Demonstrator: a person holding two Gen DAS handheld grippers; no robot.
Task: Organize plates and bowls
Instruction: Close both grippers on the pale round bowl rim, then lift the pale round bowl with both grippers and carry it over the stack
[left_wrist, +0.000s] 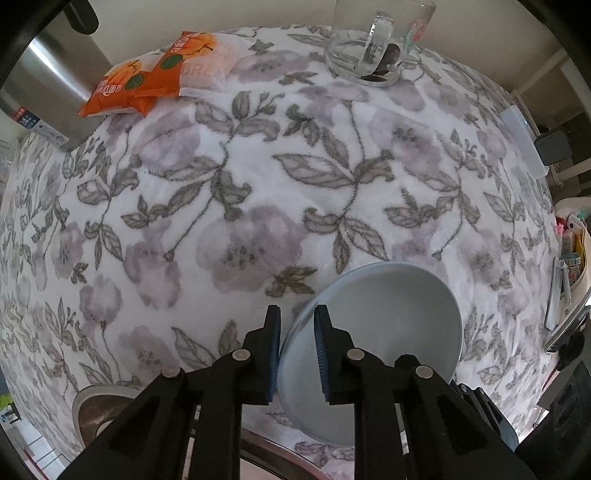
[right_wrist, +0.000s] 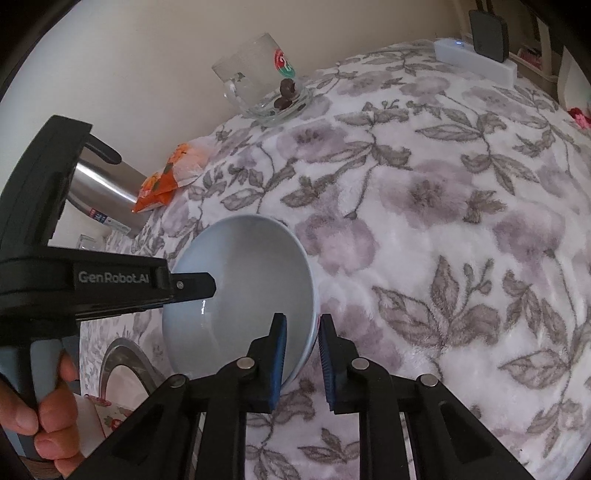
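Note:
A pale blue bowl (left_wrist: 388, 325) (right_wrist: 240, 277) is over the flowered tablecloth (left_wrist: 258, 166), near its front edge. My left gripper (left_wrist: 297, 314) points straight down and is shut on the bowl's left rim, one pad inside the wall and one outside. In the right wrist view one of the left gripper's fingers (right_wrist: 195, 284) reaches over that rim, and a hand (right_wrist: 48, 410) holds its handle. My right gripper (right_wrist: 303, 321) is shut on the opposite rim, left pad inside the bowl and right pad outside. I cannot tell whether the bowl rests on the cloth.
A glass mug (left_wrist: 373, 48) (right_wrist: 266, 85) with dark pieces inside stands at the back. Orange snack packets (left_wrist: 147, 74) lie beside a steel jug (left_wrist: 48, 85) at the back left. A metal-rimmed dish (left_wrist: 96, 410) (right_wrist: 125, 362) sits near the bowl at the front. A white box (right_wrist: 476, 59) lies far right.

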